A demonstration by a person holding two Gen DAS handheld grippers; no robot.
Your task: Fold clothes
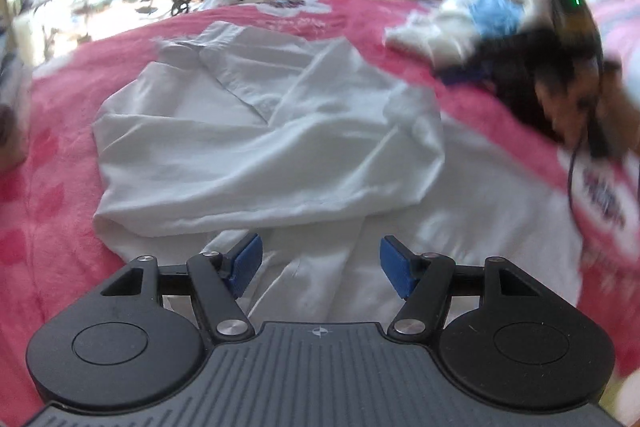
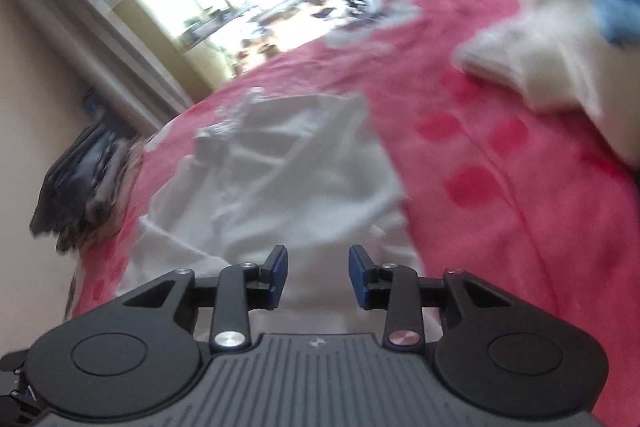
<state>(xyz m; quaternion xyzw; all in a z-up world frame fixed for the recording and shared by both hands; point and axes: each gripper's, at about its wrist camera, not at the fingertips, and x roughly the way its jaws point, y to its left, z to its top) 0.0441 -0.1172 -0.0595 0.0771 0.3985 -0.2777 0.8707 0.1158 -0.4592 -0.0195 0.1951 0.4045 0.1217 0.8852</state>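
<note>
My left gripper and right gripper, both spread and empty over the white shirt, may pinch one layer and undo its folded sleeves.

A white shirt lies flat on a pink bed, collar at the far end. One sleeve is folded across its chest, and the fabric is creased and rumpled. Beyond it, near the bed's far right, a loose pile of clothes in white, blue and dark cloth sits well apart.
</note>
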